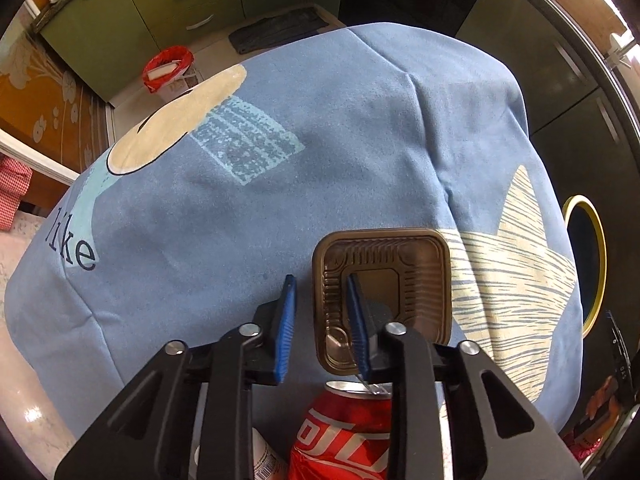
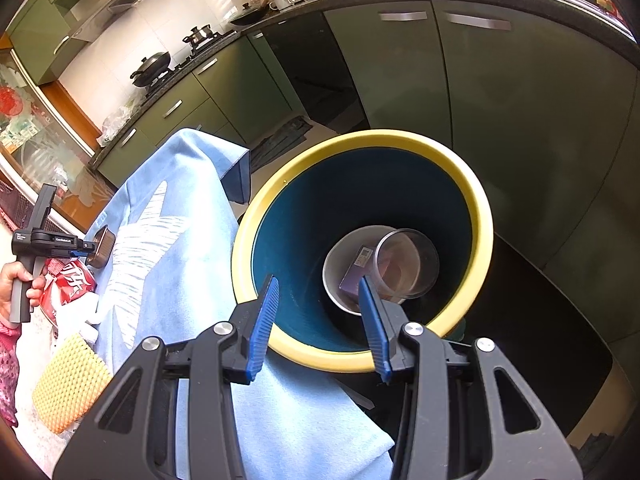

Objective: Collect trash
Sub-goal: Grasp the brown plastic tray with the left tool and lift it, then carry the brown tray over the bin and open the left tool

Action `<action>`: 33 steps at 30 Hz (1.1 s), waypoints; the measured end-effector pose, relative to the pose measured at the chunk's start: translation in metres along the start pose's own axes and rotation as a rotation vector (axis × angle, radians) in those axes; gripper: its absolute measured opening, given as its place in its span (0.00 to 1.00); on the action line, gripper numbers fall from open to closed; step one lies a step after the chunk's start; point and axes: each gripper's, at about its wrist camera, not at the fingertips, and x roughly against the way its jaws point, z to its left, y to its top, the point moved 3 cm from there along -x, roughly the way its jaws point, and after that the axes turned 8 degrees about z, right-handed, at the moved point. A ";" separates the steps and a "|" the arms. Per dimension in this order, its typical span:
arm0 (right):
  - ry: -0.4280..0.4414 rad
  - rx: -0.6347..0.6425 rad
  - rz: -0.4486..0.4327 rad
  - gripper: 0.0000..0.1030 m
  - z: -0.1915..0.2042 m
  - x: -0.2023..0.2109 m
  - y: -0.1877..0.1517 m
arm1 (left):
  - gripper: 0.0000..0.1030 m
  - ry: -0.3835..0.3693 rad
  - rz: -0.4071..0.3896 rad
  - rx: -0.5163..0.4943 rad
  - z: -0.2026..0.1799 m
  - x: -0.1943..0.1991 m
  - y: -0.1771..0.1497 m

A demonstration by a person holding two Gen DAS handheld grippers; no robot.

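A brown square plastic tray (image 1: 394,280) lies on the blue cloth (image 1: 280,184). My left gripper (image 1: 320,320) is open; its right finger reaches inside the tray and its left finger is outside the tray's left rim. A crushed red can (image 1: 344,436) lies under the gripper. In the right wrist view the tray (image 2: 103,247) and the red can (image 2: 74,284) show at far left. My right gripper (image 2: 318,312) is open and empty above the yellow-rimmed bin (image 2: 472,216), which holds a clear cup (image 2: 408,262) and a small purple box (image 2: 356,276).
A red-lined bin (image 1: 168,68) stands on the floor by green cabinets (image 1: 132,12). A yellow foam net (image 2: 68,384) and white item (image 2: 78,312) lie beside the cloth. A white bottle (image 1: 268,460) lies next to the can. Dark cabinets (image 2: 520,120) stand behind the yellow-rimmed bin.
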 end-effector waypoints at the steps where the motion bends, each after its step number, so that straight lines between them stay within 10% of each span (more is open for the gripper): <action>1: -0.001 -0.001 0.000 0.39 -0.001 0.000 0.000 | 0.18 0.000 -0.002 0.002 0.000 0.000 0.001; 21: 0.003 0.014 -0.032 0.39 -0.007 0.022 -0.007 | 0.05 0.041 -0.192 -0.093 -0.042 0.090 -0.004; 33: -0.016 -0.034 -0.072 0.39 -0.051 0.061 -0.034 | 0.05 -0.042 -0.205 -0.368 -0.203 0.110 -0.050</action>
